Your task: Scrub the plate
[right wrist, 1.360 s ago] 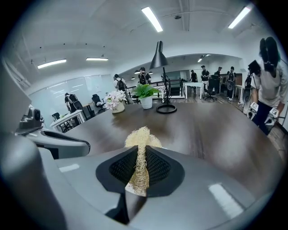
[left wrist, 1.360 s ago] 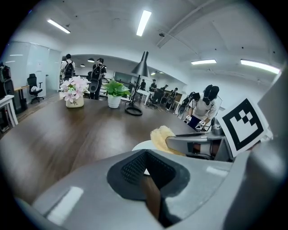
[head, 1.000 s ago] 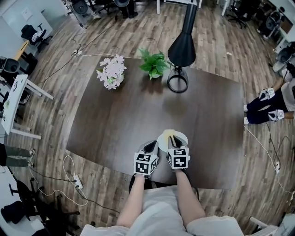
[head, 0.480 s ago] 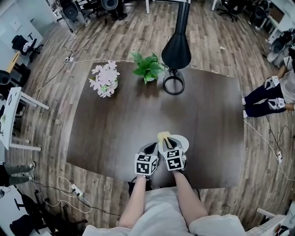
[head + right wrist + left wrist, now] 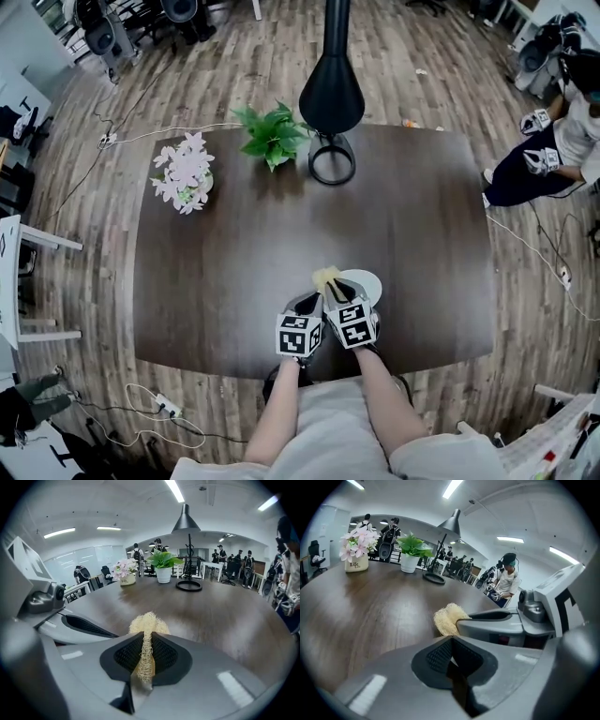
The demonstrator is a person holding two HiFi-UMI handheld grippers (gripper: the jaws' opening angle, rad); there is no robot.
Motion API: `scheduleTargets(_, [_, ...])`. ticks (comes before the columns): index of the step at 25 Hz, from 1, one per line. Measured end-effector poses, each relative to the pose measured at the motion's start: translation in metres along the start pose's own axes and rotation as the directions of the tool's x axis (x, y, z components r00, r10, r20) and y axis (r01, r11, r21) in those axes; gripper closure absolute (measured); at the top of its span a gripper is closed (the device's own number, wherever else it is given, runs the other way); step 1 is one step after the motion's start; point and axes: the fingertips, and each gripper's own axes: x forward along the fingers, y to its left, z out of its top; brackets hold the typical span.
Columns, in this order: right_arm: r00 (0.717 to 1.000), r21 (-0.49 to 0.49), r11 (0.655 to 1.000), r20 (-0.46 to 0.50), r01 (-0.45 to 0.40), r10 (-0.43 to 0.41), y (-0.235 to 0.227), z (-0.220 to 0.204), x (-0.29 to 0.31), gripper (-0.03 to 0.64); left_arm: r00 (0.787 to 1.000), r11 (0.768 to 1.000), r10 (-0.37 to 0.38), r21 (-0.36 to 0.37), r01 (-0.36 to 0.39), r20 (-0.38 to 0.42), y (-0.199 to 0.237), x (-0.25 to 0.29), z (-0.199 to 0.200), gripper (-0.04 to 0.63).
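My right gripper point(image 5: 146, 641) jaws pinch the loofah scrubber point(image 5: 146, 620); my left gripper point(image 5: 451, 652) jaws are pressed together, empty. I'd press it flat on the white plate point(image 5: 367, 281), circling gently so nothing slides.

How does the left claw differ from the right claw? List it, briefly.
The right claw is shut on a yellow scrubber; the left claw is shut with nothing visible in it. The right claw lies nearer the plate; the left claw is farther from it, over bare table. Both are closed and point forward, side by side near the table's near edge.
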Motion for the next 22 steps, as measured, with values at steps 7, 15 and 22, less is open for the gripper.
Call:
scheduleTargets(7, [1.0, 0.008, 1.0, -0.004, 0.029, -0.029, -0.002, 0.004, -0.002, 0.549, 0.999, 0.999, -0.026, 0.024, 0.027, -0.021, 0.002, 0.002, 0.0, 0.595])
scheduleTargets(15, [0.999, 0.008, 0.999, 0.004, 0.032, -0.032, -0.006, 0.007, -0.005, 0.549, 0.999, 0.999, -0.031, 0.039, 0.032, -0.037, 0.001, 0.009, -0.002, 0.595])
scheduleTargets(22, [0.998, 0.03, 0.997, -0.004, 0.07, -0.07, -0.02, 0.003, -0.009, 0.549, 0.999, 0.999, -0.032, 0.039, 0.033, -0.04, 0.0, 0.01, -0.002, 0.595])
